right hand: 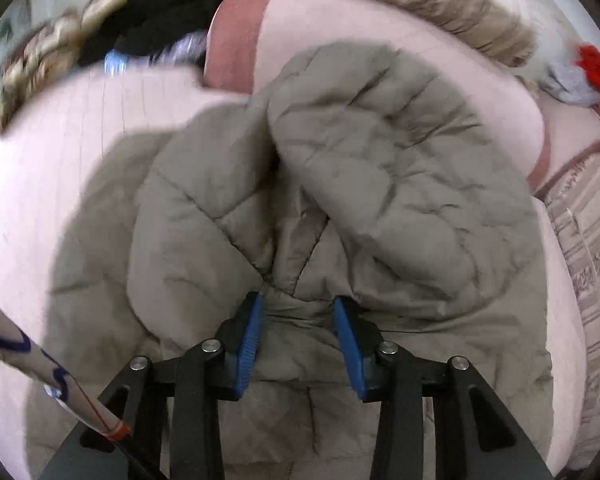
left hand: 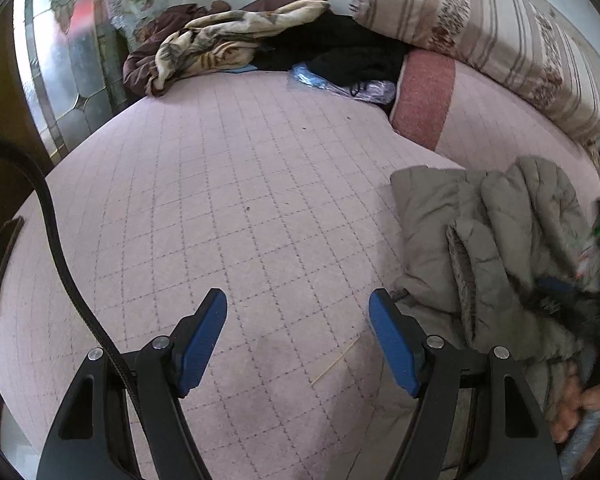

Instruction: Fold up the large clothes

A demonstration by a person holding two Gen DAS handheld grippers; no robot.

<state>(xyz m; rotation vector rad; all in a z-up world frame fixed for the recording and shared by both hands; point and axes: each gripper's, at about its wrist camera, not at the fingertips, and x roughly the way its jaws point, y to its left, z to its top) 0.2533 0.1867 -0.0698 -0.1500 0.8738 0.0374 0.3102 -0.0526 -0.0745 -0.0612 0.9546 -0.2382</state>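
Right wrist view: right gripper (right hand: 298, 312) fingers pinch a bunched fold of the grey-green padded jacket (right hand: 340, 184), heaped on the pink quilted bed cover (left hand: 228, 184). Left gripper (left hand: 298, 336) fingers stand wide apart over bare cover, holding nothing. Recommendation: left should take the jacket's near edge before any lift, keeping layers aligned.

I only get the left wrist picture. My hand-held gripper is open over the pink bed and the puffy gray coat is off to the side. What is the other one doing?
Observer: The right hand-held gripper is pinching a fold of the gray coat.
Operator: Is the coat flat?
Observer: No, it is bunched into puffy humps in front of the blue pads.
Operator: Anything else near it?
Observer: A white stick with blue squiggles crosses the lower left corner.
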